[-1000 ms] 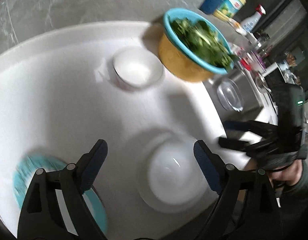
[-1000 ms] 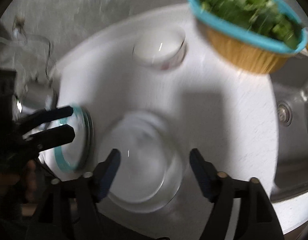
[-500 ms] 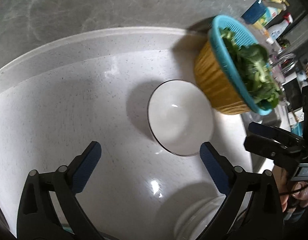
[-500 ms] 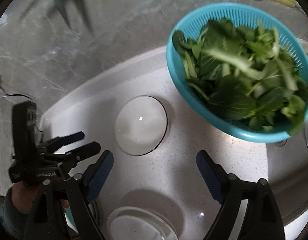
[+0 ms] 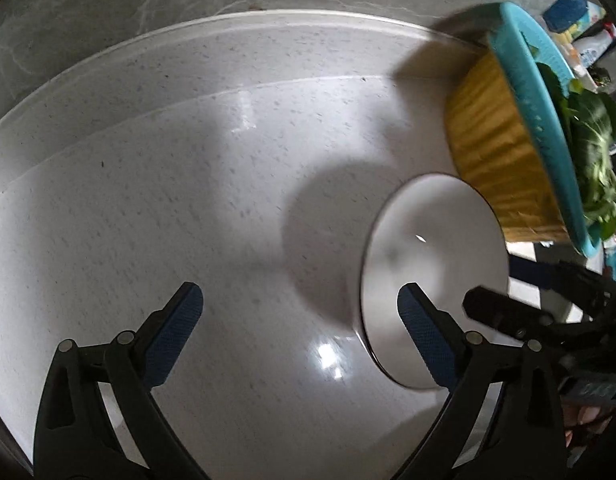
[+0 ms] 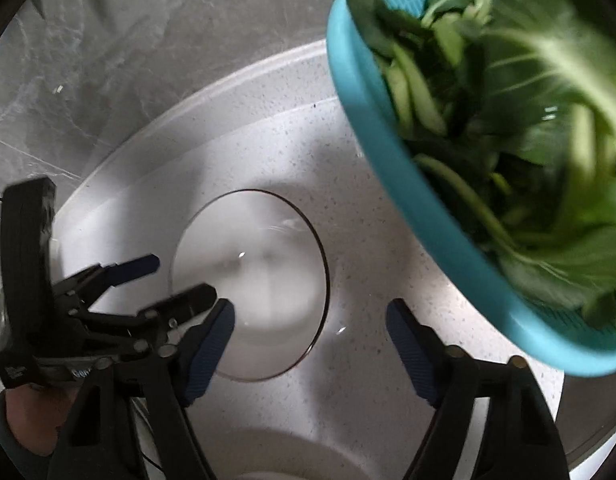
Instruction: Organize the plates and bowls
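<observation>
Both tongs gape empty: my left gripper (image 5: 299, 310) stands wide over bare counter (image 5: 187, 220), my right gripper (image 6: 310, 326) has just been narrowing above the bowl (image 6: 251, 280), which sits near the counter's back edge beside the colander (image 6: 408, 184) of greens (image 6: 528, 120)

Both hand-held grippers are now down at the white bowl (image 6: 263, 280), away from the stacked plates; the right hand-held gripper (image 6: 310, 316) has just been closing, nothing between its jaws.
</observation>
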Tool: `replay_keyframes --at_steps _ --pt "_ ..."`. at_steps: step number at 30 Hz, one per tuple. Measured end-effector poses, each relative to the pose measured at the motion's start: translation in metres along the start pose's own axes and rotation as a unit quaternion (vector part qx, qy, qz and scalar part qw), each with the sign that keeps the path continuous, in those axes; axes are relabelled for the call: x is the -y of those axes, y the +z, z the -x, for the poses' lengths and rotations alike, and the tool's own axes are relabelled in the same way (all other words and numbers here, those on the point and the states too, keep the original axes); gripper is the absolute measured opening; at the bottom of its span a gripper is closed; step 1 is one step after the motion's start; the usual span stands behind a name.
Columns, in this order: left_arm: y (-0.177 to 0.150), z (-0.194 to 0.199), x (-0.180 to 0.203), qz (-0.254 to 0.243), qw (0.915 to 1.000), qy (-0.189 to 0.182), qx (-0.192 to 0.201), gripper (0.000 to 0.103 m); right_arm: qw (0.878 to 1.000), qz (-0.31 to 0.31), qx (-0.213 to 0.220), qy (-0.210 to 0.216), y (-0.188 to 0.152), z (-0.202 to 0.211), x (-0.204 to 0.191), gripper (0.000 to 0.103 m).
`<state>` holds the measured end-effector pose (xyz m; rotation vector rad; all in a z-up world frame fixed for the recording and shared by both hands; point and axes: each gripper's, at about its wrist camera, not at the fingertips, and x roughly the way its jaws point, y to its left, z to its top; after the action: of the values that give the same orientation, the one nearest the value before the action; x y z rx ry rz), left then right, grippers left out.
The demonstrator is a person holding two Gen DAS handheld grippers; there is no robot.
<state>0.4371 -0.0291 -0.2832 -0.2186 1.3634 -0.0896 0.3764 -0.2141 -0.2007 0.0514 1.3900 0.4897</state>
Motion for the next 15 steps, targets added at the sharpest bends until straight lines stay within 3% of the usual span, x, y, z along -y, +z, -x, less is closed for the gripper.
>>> replay_keyframes --at_steps 3,5,8,9,11,13,15 --pt "0.003 -0.002 -0.001 -0.004 1.0 0.006 0.003 0.088 1.0 0.0 -0.007 -0.001 0.002 -0.008 0.001 0.072" --pt "0.002 -0.003 -0.001 -0.008 0.9999 0.013 0.002 0.061 1.0 0.003 -0.01 -0.004 0.003 -0.011 0.001 0.07" --pt "0.002 -0.01 0.002 -0.012 0.9999 0.005 -0.003 0.051 1.0 0.004 -0.014 -0.003 0.006 -0.016 0.002 0.064" --pt "0.002 -0.011 0.004 -0.016 0.9999 0.003 -0.004 0.048 1.0 0.005 -0.016 -0.002 0.005 -0.016 0.001 0.059" --pt "0.001 -0.01 0.009 -0.024 0.9997 -0.005 0.001 0.028 1.0 0.01 -0.019 -0.002 0.005 -0.018 0.002 0.052" --pt "-0.001 -0.006 0.015 -0.034 0.9994 -0.011 0.004 0.011 1.0 0.019 -0.022 -0.002 0.005 -0.019 0.001 0.021" --pt "-0.001 -0.008 0.022 -0.043 0.999 -0.013 -0.002 0.006 1.0 0.021 -0.019 -0.002 0.004 -0.019 0.003 0.015"
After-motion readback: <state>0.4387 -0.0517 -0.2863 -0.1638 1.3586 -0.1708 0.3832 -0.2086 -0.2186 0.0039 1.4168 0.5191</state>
